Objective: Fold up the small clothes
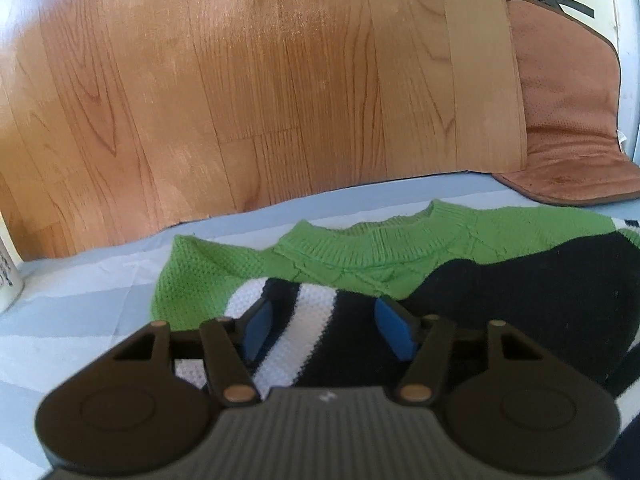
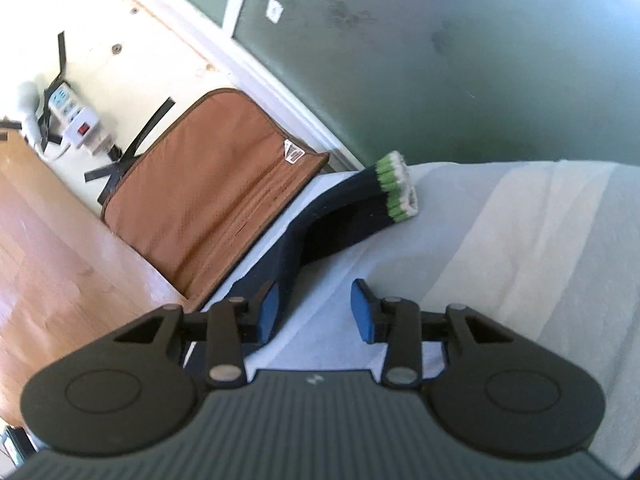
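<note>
A small knit sweater, green at the collar and shoulders with black and white stripes below, lies on the pale blue striped sheet. My left gripper is open just above the striped part, blue pads either side of a black stripe. In the right wrist view a black sleeve with a green and white cuff lies on the sheet. My right gripper is open over the sheet, its left pad against the black sleeve fabric.
A brown padded cushion lies past the sheet's far edge; it also shows in the right wrist view. Wooden flooring lies beyond. A white power strip with cables sits by the wall. A white container stands at the left.
</note>
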### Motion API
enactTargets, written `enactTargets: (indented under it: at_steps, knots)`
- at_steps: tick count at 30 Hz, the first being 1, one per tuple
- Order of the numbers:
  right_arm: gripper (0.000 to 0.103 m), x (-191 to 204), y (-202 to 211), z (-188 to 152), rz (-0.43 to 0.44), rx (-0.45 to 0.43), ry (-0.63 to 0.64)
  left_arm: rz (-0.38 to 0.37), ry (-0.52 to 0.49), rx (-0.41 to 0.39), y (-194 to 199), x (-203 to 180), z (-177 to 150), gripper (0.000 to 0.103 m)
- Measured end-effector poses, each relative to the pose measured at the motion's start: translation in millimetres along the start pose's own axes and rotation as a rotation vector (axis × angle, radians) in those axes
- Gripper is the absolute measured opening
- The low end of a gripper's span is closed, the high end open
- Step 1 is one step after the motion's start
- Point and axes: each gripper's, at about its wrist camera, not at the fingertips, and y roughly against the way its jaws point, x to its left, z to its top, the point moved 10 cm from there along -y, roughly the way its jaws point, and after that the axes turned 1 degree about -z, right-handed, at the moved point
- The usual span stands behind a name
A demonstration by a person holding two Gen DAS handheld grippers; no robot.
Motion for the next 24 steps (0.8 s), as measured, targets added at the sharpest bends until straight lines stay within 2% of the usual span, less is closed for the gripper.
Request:
enactTargets:
  at_steps: [5,10,11,12,13,14,15,16,18,19,20,22,24]
  knots:
    - [0.047,-7,-3,23,0.065,0.006,-0.111,0.003,-0.001,0.0,-2,-1,1,0.059]
    - [0.049,-16,-18,51,0.082,0.007,-0.233,0.006,-0.009,0.003,-3,-1,1,0.059]
    - [0.046,-17,-26,56,0.077,0.006,-0.232,0.005,-0.007,0.003,-2,-1,0,0.059]
    - [0.02,-17,-32,60,0.07,0.014,-0.226,0.005,-0.004,0.004,-2,-1,0,0.06]
    - [0.009,-18,-37,63,0.062,0.028,-0.226,0.005,-0.001,0.005,-3,0,0,0.06]
    - [0.009,-15,-37,67,0.086,0.022,-0.25,0.006,0.001,0.006,-3,0,0,0.061]
    - [0.009,-7,-33,72,0.152,0.002,-0.265,0.008,0.002,0.007,-3,0,0,0.061]
    - [0.009,11,-20,80,0.268,-0.043,-0.246,0.01,0.001,0.006,-3,0,0,0.061]
    - [0.009,46,10,89,0.445,-0.142,-0.132,0.011,-0.002,0.007,-3,0,0,0.061]
    - [0.009,61,26,89,0.519,-0.179,-0.062,0.011,-0.001,0.007,-3,0,0,0.061]
    - [0.009,66,32,87,0.536,-0.189,-0.02,0.01,0.0,0.008,-3,0,0,0.061]
    - [0.009,55,22,78,0.452,-0.143,0.011,0.009,0.003,0.009,-3,0,0,0.061]
    - [0.009,16,-5,65,0.244,-0.039,-0.045,0.008,0.004,0.009,-3,0,0,0.061]
